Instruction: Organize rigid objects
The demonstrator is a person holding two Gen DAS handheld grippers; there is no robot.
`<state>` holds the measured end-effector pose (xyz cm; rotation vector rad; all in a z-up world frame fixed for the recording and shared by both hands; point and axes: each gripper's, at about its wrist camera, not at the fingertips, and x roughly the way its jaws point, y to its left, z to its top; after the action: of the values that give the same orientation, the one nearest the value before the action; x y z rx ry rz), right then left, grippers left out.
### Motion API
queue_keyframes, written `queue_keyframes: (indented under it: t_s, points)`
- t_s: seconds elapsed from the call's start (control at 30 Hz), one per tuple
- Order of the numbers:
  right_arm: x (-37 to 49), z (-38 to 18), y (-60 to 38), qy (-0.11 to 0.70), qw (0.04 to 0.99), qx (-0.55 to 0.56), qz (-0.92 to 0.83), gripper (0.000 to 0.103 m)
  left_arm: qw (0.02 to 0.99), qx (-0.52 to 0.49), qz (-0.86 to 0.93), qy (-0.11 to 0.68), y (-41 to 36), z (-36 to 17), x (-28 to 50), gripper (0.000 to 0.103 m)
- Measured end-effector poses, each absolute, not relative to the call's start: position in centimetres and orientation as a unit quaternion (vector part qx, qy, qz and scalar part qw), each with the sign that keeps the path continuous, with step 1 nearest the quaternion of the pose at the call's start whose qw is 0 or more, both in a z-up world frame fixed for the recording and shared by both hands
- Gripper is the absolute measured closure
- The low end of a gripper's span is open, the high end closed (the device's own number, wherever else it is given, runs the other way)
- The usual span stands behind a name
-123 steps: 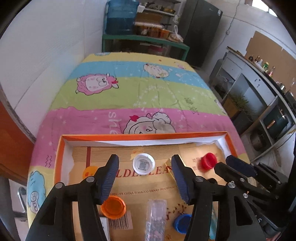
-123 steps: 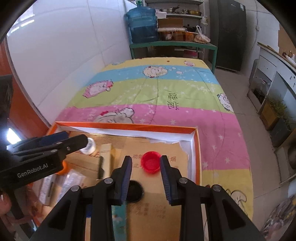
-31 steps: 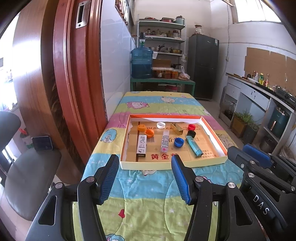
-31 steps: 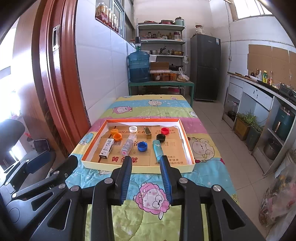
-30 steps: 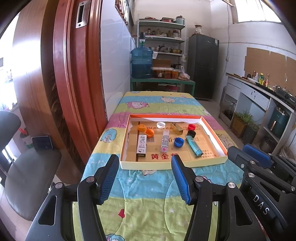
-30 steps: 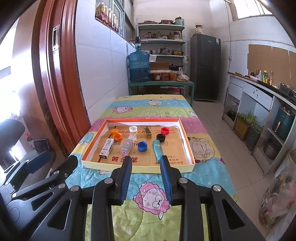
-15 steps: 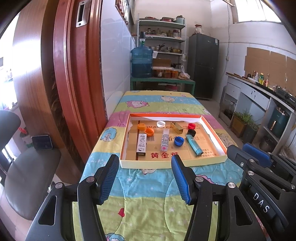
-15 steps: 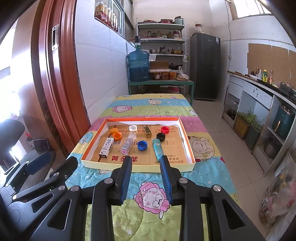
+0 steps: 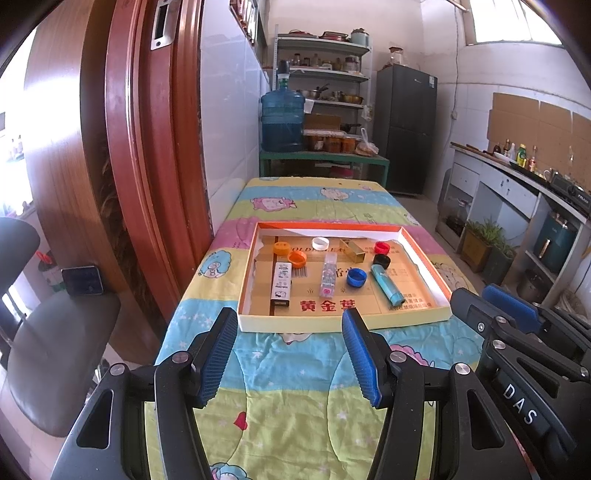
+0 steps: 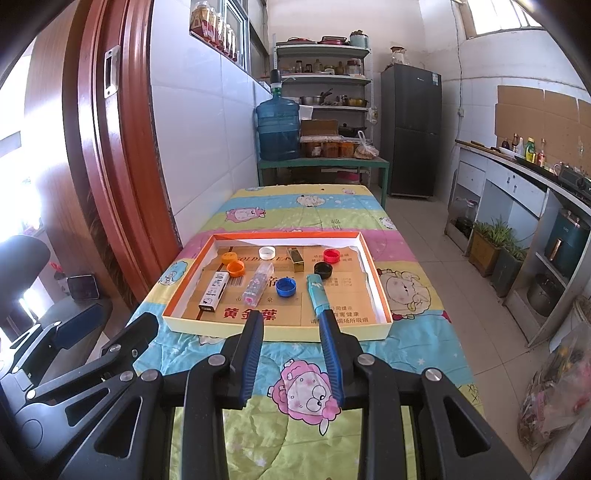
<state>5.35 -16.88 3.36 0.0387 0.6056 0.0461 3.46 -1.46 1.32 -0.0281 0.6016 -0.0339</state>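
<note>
Only the right view shows window jars (image 10: 216,31), seemingly; both show tray (image 9: 341,325)

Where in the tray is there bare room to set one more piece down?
Most room lies in the tray's right part, between the teal tube and the right wall, below the red cap and black cap. A narrower strip runs along the near wall. The left and middle are crowded: orange caps, white box, clear tube, blue cap.
</note>
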Motion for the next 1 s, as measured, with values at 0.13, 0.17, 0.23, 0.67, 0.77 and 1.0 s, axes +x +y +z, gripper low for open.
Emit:
queue_keyframes:
  t_s: [0.13, 0.17, 0.23, 0.67, 0.77, 1.0]
  points:
    - [5.5, 3.2, -16.8, 0.300, 0.953, 0.018, 0.023, 0.072, 0.955, -0.014, -0.017, 0.297, -1.4, 1.2, 3.5, 0.042]
    - [5.5, 3.2, -16.8, 0.300, 0.953, 0.018, 0.023, 0.072, 0.954, -0.014, -0.017, 0.298, -1.4, 1.2, 3.5, 0.042]
    - [5.5, 3.2, -16.8, 0.301, 0.953, 0.019, 0.024, 0.072, 0.955, -0.014, -0.017, 0.297, -1.4, 1.2, 3.5, 0.042]
    - [5.8, 2.9, -17.0, 0.304, 0.952, 0.019, 0.021, 0.072, 0.953, -0.015, -0.017, 0.302, -1.4, 0.6, 3.7, 0.042]
    - [5.8, 2.9, -17.0, 0.304, 0.952, 0.018, 0.021, 0.072, 0.952, -0.016, -0.017, 0.305, -1.3, 0.4, 3.9, 0.042]
    - [6.0, 2.6, -17.0, 0.309, 0.951, 0.019, 0.021, 0.072, 0.951, -0.018, -0.017, 0.309, -1.3, 0.1, 4.2, 0.042]
